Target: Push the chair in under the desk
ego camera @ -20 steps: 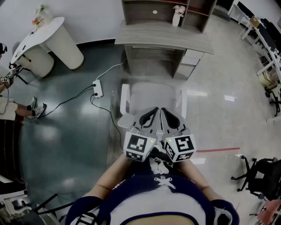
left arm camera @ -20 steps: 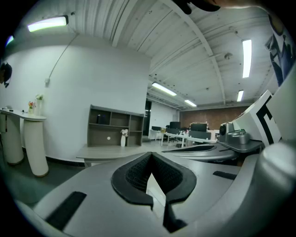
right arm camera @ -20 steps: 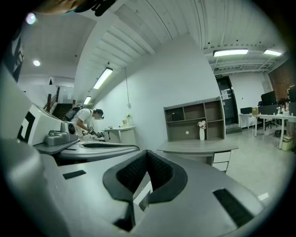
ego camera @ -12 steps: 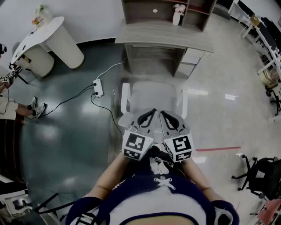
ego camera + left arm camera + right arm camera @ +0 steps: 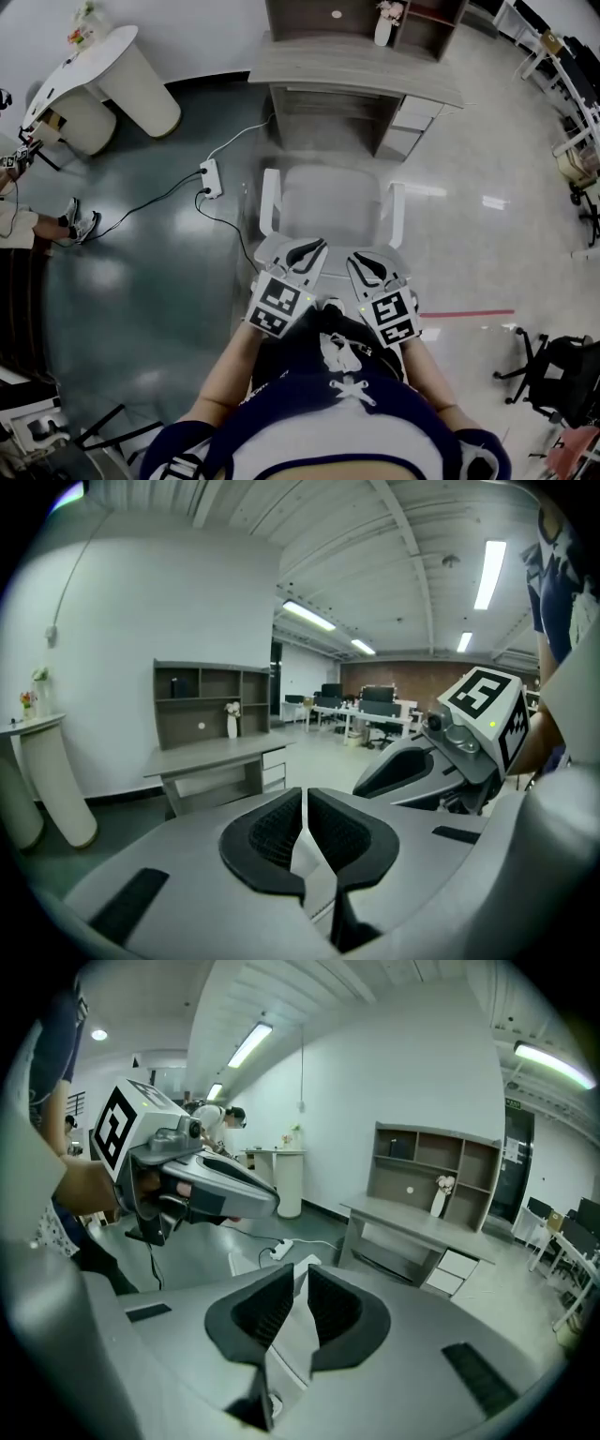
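Note:
A white chair (image 5: 328,202) stands on the floor facing the grey desk (image 5: 356,70), its seat just short of the desk's front edge. Both grippers hover over the top of the chair's back, near my body. My left gripper (image 5: 312,247) is shut, with nothing gripped, and so is my right gripper (image 5: 363,260); a small gap separates the two. In the left gripper view the shut left gripper (image 5: 306,803) points at the desk (image 5: 216,757), with pale chair surface below the pads. The right gripper view has the shut right gripper (image 5: 301,1283) aimed toward the desk (image 5: 422,1222).
A power strip (image 5: 210,176) with a trailing black cable lies on the dark floor left of the chair. A white round table (image 5: 103,66) stands far left, and a person's legs (image 5: 28,225) show at the left edge. Black office chairs (image 5: 553,375) stand at right.
The two grippers, side by side and touching before, have drawn apart and come slightly back toward my body. The chair stays about where it was.

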The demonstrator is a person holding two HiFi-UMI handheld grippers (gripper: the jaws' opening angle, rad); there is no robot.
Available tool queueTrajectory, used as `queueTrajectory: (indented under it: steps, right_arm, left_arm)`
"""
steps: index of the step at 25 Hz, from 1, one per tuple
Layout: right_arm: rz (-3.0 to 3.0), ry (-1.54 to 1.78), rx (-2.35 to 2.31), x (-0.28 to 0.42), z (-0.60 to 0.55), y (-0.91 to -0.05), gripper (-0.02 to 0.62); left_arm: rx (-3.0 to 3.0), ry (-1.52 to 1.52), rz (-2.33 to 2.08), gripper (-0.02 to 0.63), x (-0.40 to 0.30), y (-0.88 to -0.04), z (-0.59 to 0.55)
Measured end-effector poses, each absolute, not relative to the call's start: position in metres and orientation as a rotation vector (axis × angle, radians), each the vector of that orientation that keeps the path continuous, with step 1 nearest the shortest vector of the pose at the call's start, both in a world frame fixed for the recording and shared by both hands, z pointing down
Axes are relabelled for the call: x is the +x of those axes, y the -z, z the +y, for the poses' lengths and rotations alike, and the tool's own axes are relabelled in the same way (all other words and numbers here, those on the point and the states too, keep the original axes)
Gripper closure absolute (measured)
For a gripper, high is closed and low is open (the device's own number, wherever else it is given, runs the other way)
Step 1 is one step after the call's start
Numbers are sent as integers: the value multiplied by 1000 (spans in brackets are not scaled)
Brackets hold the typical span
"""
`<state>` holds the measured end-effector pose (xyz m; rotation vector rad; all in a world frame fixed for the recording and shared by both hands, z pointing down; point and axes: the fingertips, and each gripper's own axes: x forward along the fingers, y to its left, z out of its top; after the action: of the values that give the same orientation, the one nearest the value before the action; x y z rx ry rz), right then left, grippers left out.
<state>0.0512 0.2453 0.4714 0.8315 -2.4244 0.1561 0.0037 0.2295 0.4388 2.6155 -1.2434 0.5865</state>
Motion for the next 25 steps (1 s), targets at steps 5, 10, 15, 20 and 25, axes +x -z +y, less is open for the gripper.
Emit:
queueTrajectory:
  steps: [5, 10, 15, 20, 25]
  right_arm:
    - [-2371, -183, 782, 58, 253, -490, 583]
    - [-2295, -175, 663, 56, 266, -514, 485]
    - [-2170, -16, 532, 58, 278, -544, 459]
    - [-1990, 198, 395, 64, 288, -584, 433]
    - [-1906, 200, 359, 73, 284, -617, 433]
  left_arm:
    - [2625, -785, -1073, 502, 9, -471, 248]
    - [2627, -1102, -961, 476, 7, -510, 262]
    - [2609, -1389, -802, 446, 7, -546, 274]
    - [2564, -1626, -690, 421, -2, -579, 281]
    - [2522, -1695, -626, 414, -8, -604, 283]
